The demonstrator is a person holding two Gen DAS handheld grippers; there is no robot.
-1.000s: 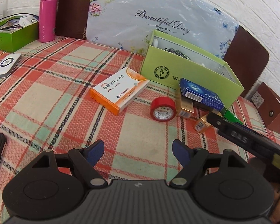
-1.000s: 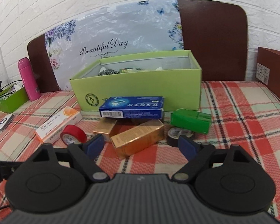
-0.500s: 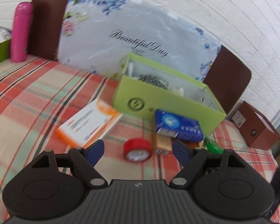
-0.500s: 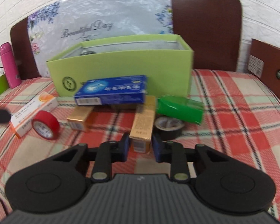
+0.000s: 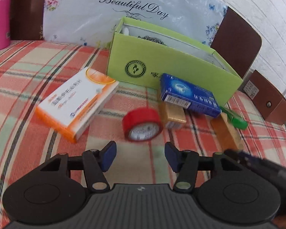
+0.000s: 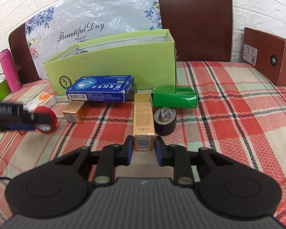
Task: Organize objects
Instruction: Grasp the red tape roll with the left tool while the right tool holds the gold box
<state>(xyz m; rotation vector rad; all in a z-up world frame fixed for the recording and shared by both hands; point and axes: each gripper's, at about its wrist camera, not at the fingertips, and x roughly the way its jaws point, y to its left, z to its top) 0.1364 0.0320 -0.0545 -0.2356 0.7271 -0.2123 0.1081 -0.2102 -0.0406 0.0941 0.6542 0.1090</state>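
Right gripper (image 6: 144,150) clamps the long gold box (image 6: 143,119).

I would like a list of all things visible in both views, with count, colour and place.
storage box: 1, light green, open, at the back
blue carton: 1, lying on a gold box
gold boxes: 2, one between right jaws
green packet: 1, on the black tape
black tape: 1, beside the gold box
red tape: 1, ahead of left jaws
orange-white carton: 1, left
pink bottle: 1, far left
brown box: 1, far right
left gripper: closing, nothing between
right gripper: clamped on gold box
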